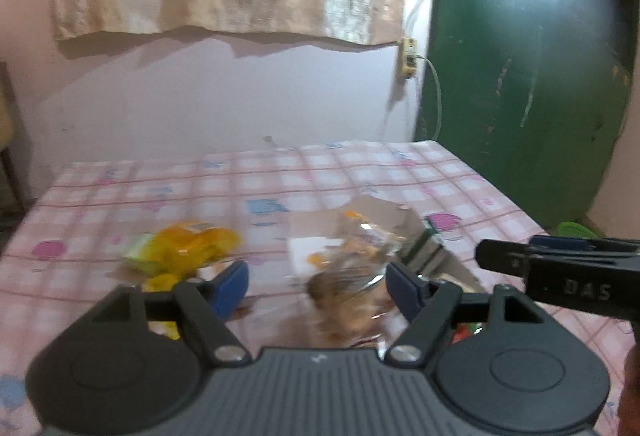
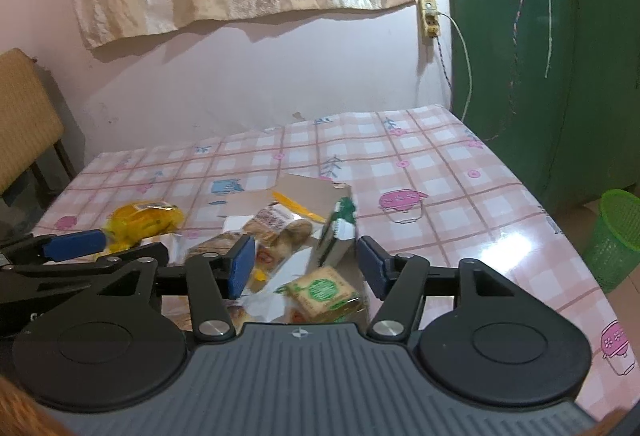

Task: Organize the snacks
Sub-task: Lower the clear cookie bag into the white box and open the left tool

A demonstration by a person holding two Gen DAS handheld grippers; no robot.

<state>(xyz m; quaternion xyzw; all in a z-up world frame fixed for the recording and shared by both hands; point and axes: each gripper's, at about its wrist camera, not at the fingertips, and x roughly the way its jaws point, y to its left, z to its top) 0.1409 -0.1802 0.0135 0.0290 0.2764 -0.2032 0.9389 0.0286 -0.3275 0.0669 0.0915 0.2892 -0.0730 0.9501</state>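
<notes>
From the left wrist view, the left hand-held gripper [image 1: 318,286] stands with its jaws apart and nothing pressed between the blue pads; a blurred clear packet of brown biscuits [image 1: 348,288] lies between them on the worktop [image 1: 360,171], toward its near edge. Left of it sits a yellow snack bag [image 1: 188,248], crumpled and soft-looking. I'd judge both light and crackly, the film slippery and the contents easy to crush, so a pinch at a sealed end or a fold would suit better than a squeeze across the middle. The blur hides which way the biscuit packet runs.

From the right wrist view, the right hand-held gripper [image 2: 306,266] is likewise open and holds nothing. Below and between its pads lies a square cracker pack [image 2: 324,292] with a green round label, flat, face up, one corner pointing at the camera; it looks stiff enough to take by opposite edges. Beyond it a small green-and-white carton [image 2: 340,232] stands tilted, its long axis near upright, by a cardboard sheet [image 2: 308,191]. The round-biscuit packet [image 2: 276,226] runs lengthwise toward the worktop's far left corner.
</notes>
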